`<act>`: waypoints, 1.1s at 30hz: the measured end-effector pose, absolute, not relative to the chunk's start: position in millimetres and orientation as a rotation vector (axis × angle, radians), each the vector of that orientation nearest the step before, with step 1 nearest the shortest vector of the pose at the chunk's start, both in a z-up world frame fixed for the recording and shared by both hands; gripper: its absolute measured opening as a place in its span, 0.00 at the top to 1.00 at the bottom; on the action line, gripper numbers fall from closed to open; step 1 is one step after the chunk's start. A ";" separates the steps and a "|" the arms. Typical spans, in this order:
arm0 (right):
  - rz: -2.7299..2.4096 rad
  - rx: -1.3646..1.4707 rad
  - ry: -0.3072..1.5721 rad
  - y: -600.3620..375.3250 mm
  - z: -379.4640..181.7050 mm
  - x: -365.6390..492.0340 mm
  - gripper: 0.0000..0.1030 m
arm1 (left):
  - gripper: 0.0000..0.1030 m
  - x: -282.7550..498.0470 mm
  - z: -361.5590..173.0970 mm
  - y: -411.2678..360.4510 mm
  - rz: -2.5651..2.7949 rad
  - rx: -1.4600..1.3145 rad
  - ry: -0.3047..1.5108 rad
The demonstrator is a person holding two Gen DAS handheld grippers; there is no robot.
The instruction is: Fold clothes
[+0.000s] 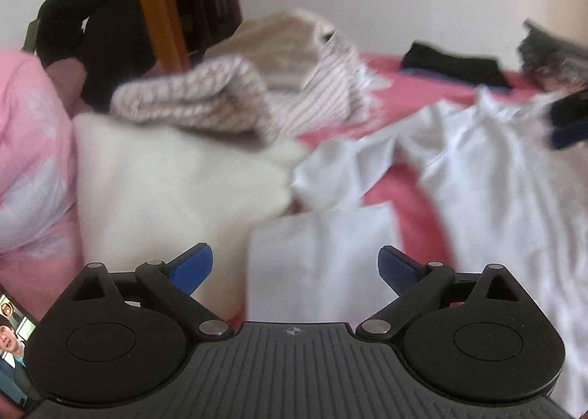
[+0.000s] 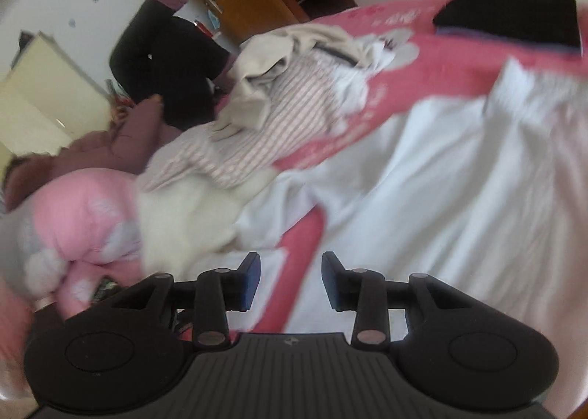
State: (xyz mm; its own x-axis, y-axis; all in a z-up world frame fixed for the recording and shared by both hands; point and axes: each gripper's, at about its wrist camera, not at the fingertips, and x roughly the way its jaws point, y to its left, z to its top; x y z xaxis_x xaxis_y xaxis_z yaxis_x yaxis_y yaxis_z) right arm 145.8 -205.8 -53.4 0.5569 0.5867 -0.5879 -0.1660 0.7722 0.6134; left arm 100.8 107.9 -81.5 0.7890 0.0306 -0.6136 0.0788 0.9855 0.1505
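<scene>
Nearest the left gripper, its blue fingers are standing wide apart and holding nothing, hovering over a sleeve end of the white shirt, which is lying spread on the pink bedsheet. The right gripper is showing a narrower gap between its fingers, also with nothing in it, and it is pointing at the strip of sheet between a sleeve and the shirt's body. Both views are blurring, so the fine creases are hard to read.

The shirt is lying open and rumpled, sleeves out to the sides and collar toward the far edge; that fits a garment being laid out for folding, and the step appears to be the taking hold of it. To do this well, each gripper is best closing on a single layer at an edge, sleeve or hem, rather than a bunched handful, and the cloth is best pulled flat before any fold, since the wrinkles across the body would get pressed in.

Just left of the shirt a cream blanket is crowding the sleeve. Beyond it a striped garment and a beige one are heaped loosely. Farthest off, a dark folded pile is sitting near the bed's far side.
</scene>
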 end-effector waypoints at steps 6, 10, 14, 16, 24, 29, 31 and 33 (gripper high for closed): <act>0.445 0.698 0.877 -205.9 -67.5 113.3 0.62 | 0.91 112.7 -99.7 117.7 -0.018 0.125 0.735; 0.425 0.799 0.879 -208.4 -75.7 93.1 0.62 | 0.99 85.8 -80.1 98.0 -0.056 0.158 0.626; 0.415 0.813 0.898 -209.0 -80.4 79.0 0.62 | 0.99 41.4 -60.4 59.7 -0.191 0.299 0.473; 0.422 0.831 0.911 -207.0 -85.3 73.5 0.61 | 0.99 19.1 -58.2 37.9 -0.269 0.398 0.399; 0.442 1.038 0.980 -208.0 -116.5 70.5 0.45 | 0.99 -30.3 -91.8 -7.8 -0.505 0.674 0.325; 0.434 0.971 1.046 -198.7 -119.4 78.9 0.33 | 0.99 -45.1 -101.7 -14.6 -0.577 0.782 0.291; 0.433 0.919 1.071 -192.0 -118.9 81.2 0.33 | 0.99 -52.5 -105.5 -15.4 -0.602 0.826 0.269; 0.431 0.856 1.084 -184.0 -118.1 82.5 0.34 | 0.99 -55.6 -110.8 -16.6 -0.622 0.859 0.255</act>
